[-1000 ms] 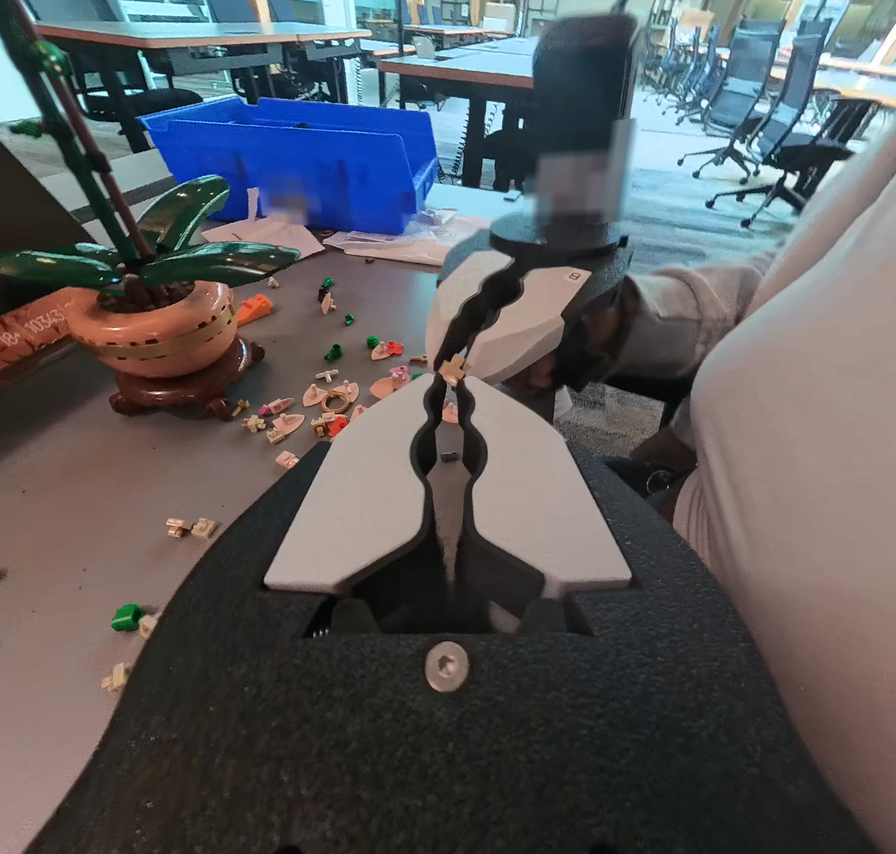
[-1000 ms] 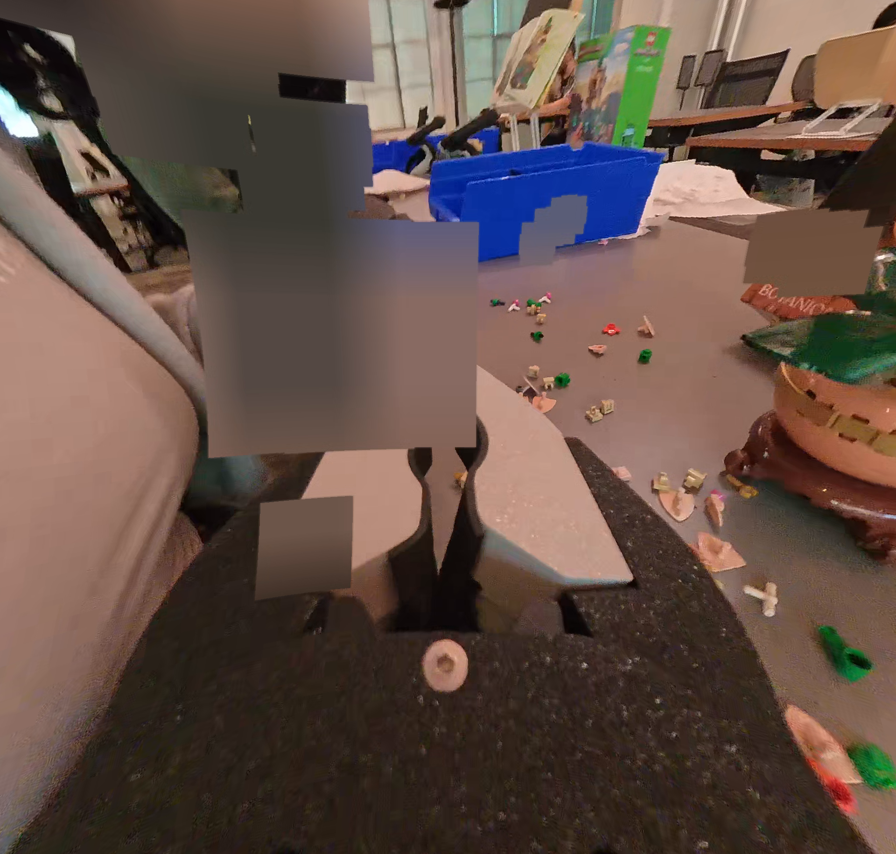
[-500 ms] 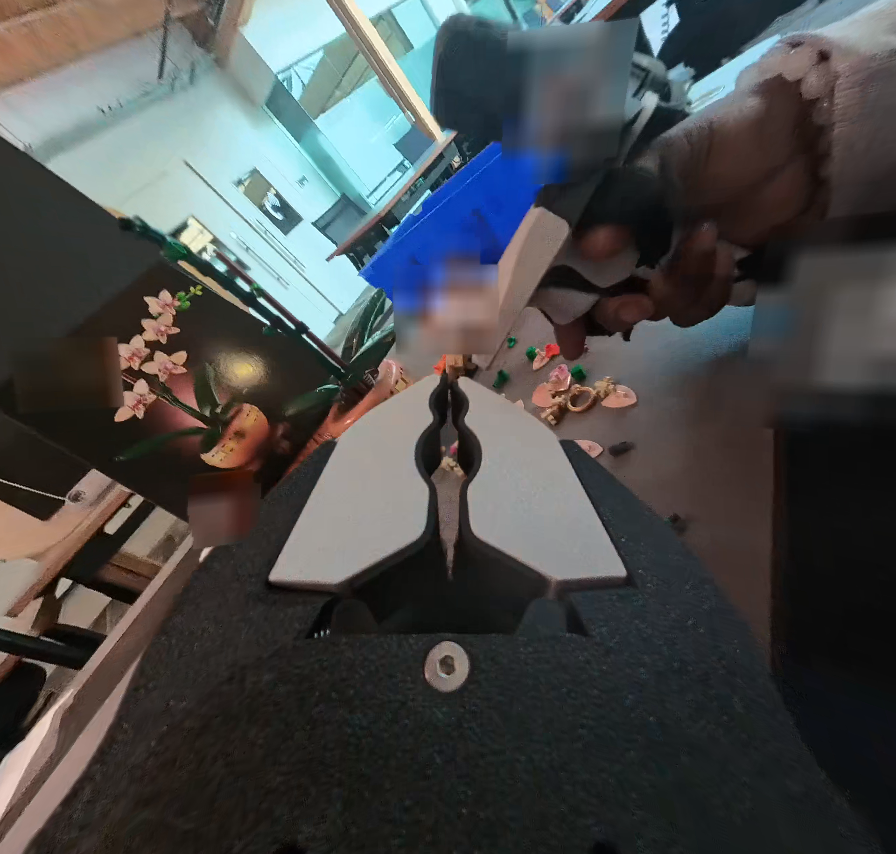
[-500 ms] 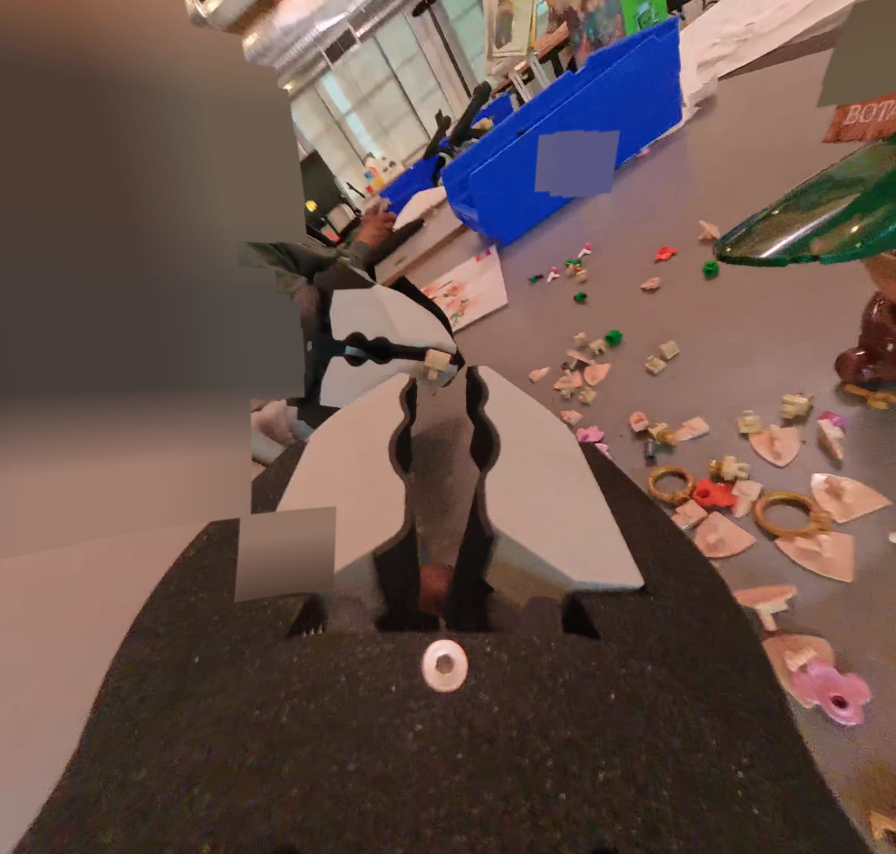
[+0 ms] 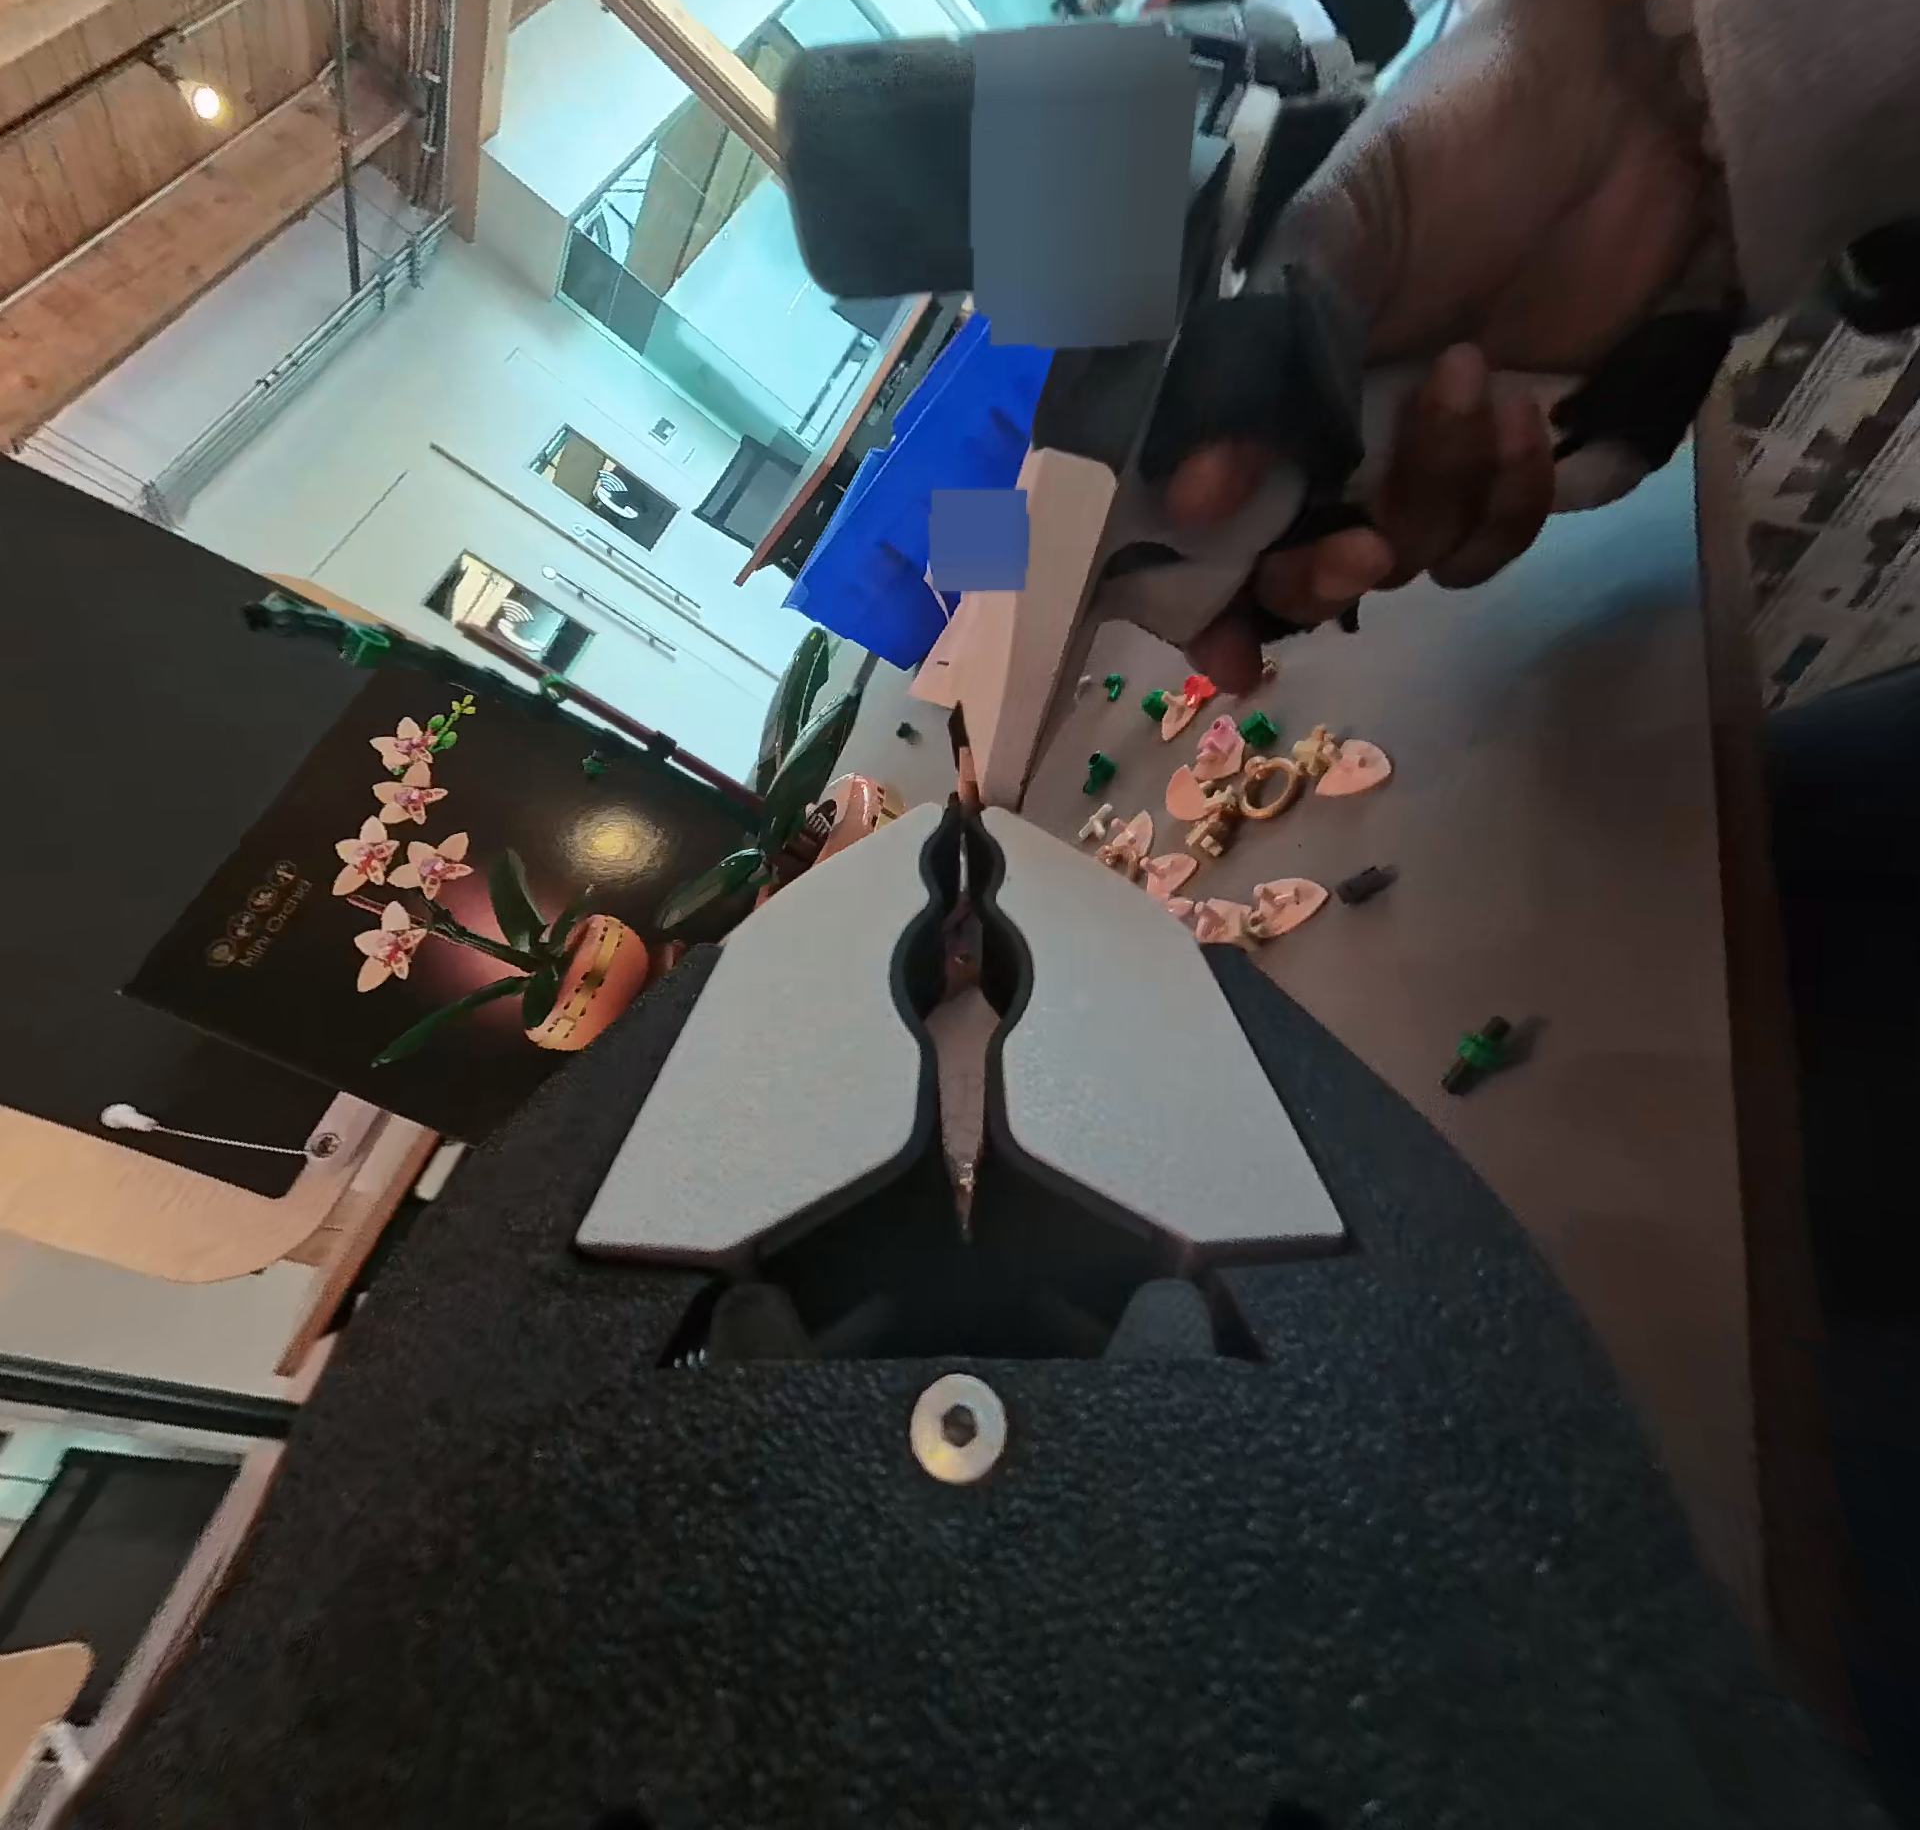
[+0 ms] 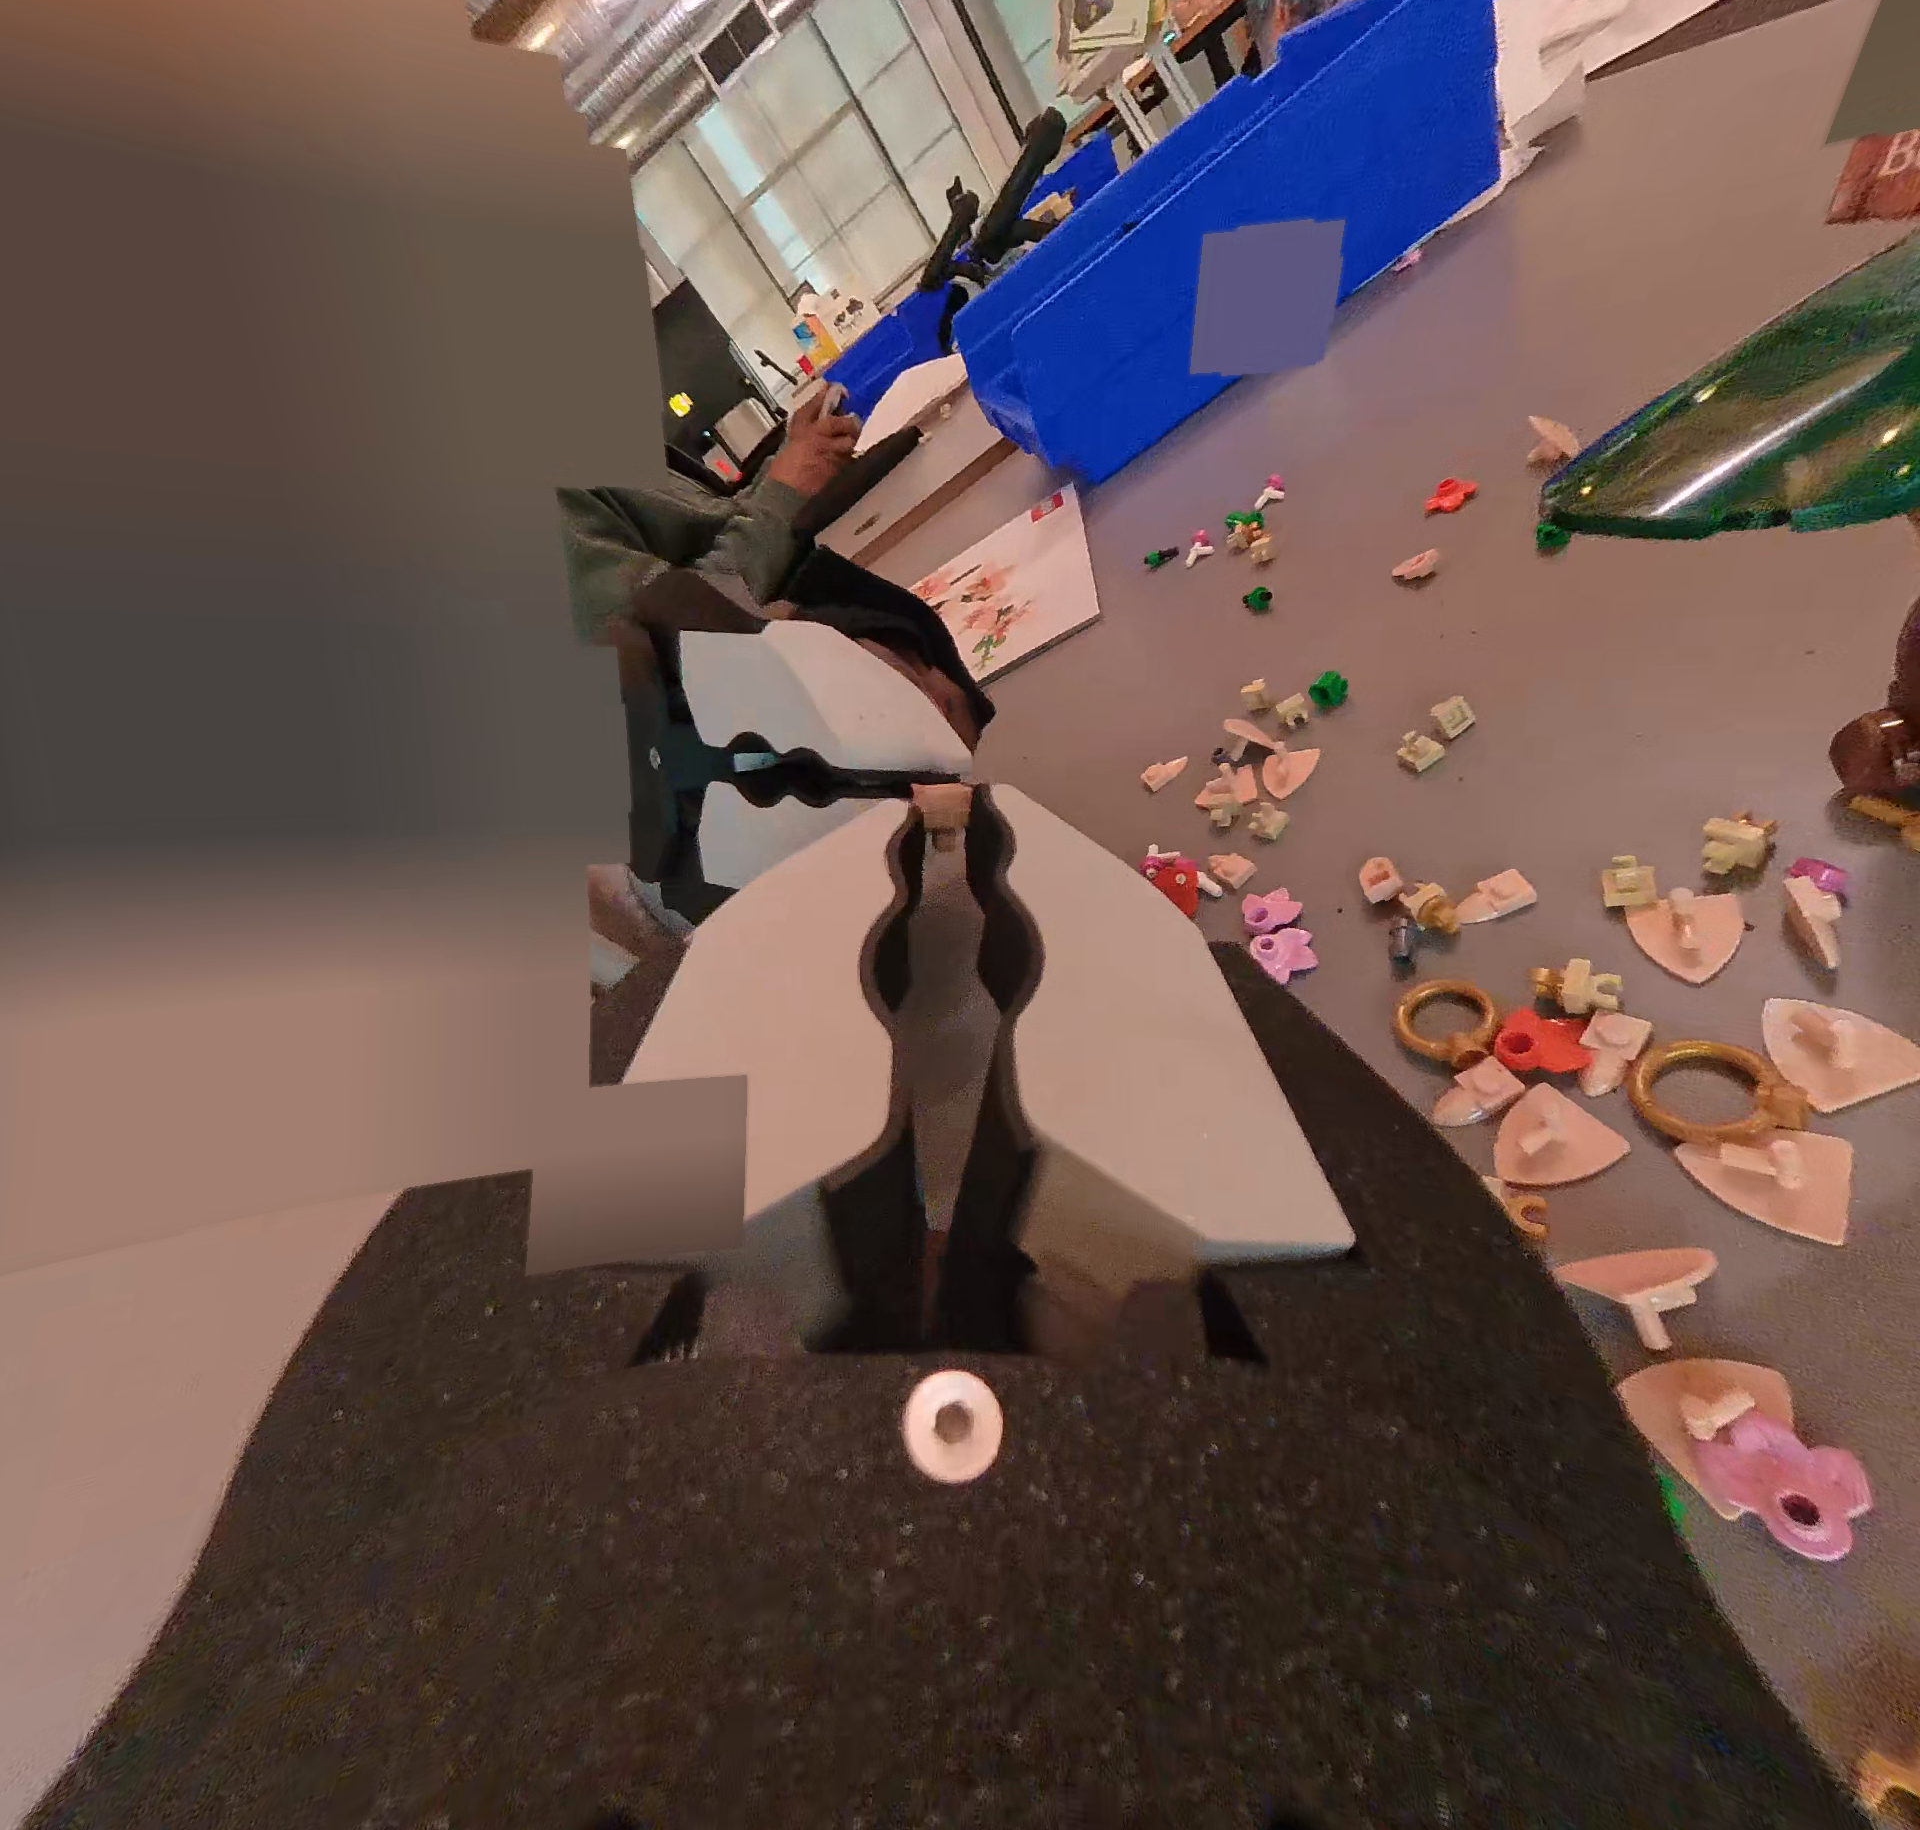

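Note:
My left gripper point(image 5: 961, 816) is shut, with a small tan brick piece point(image 6: 940, 812) pinched at its fingertips. In the left wrist view only a thin sliver of that piece shows. In the right wrist view the left gripper point(image 6: 961, 781) comes in from the left, side on. My right gripper point(image 6: 943, 816) has its jaws drawn in narrowly around the same tan piece, and its pads touch the piece on both sides. The two grippers meet tip to tip at a right angle, above the grey table point(image 6: 1558, 637). A hand point(image 5: 1507, 274) holds the right gripper.
Loose pink petal pieces point(image 6: 1558, 1141), gold rings point(image 6: 1714, 1089), and small green and red parts lie scattered on the table to the right. A brick orchid pot point(image 5: 857, 809) with green leaves point(image 6: 1766, 440), a dark box point(image 5: 312, 845), a blue bin point(image 6: 1247, 274) and a booklet point(image 6: 1003, 601) stand around.
My right gripper's jaws have narrowed from open onto the tan piece held by the left gripper. Both grippers have drawn together tip to tip.

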{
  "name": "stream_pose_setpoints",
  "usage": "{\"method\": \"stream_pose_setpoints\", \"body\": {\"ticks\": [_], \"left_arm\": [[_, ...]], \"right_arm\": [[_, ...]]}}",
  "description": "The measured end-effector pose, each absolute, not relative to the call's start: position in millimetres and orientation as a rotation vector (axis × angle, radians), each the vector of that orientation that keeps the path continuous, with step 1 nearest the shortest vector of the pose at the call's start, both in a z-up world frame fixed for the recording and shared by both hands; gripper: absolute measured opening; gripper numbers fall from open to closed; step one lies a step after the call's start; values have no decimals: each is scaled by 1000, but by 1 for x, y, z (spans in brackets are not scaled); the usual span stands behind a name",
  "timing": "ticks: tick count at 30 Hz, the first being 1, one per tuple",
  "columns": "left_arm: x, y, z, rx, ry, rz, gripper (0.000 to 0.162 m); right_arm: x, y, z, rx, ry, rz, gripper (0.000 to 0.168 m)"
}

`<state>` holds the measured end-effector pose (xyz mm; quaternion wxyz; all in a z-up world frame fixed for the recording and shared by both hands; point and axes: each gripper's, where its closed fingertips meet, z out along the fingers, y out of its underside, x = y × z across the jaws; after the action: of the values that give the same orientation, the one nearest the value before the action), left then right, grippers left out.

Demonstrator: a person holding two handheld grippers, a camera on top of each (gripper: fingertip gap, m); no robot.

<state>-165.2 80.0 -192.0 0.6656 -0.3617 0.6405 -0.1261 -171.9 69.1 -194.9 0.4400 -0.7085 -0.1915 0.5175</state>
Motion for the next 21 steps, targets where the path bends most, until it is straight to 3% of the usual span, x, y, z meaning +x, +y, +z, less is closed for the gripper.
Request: {"method": "stream_pose_setpoints", "body": {"ticks": [1, 5, 15, 21], "left_arm": [[-165, 80, -193, -807, 1454, -267, 1], [-165, 81, -192, -793, 1449, -259, 8], [-164, 71, -208, -688, 1614, -142, 1], [-165, 80, -213, -878, 1614, -240, 0]], "right_arm": [[-171, 69, -196, -1759, -498, 1248, 8], [-169, 67, -198, -1765, -572, 1165, 7], [-170, 58, -215, -1898, -850, 993, 7], [-168, 71, -228, -1931, -1127, 550, 6]]}}
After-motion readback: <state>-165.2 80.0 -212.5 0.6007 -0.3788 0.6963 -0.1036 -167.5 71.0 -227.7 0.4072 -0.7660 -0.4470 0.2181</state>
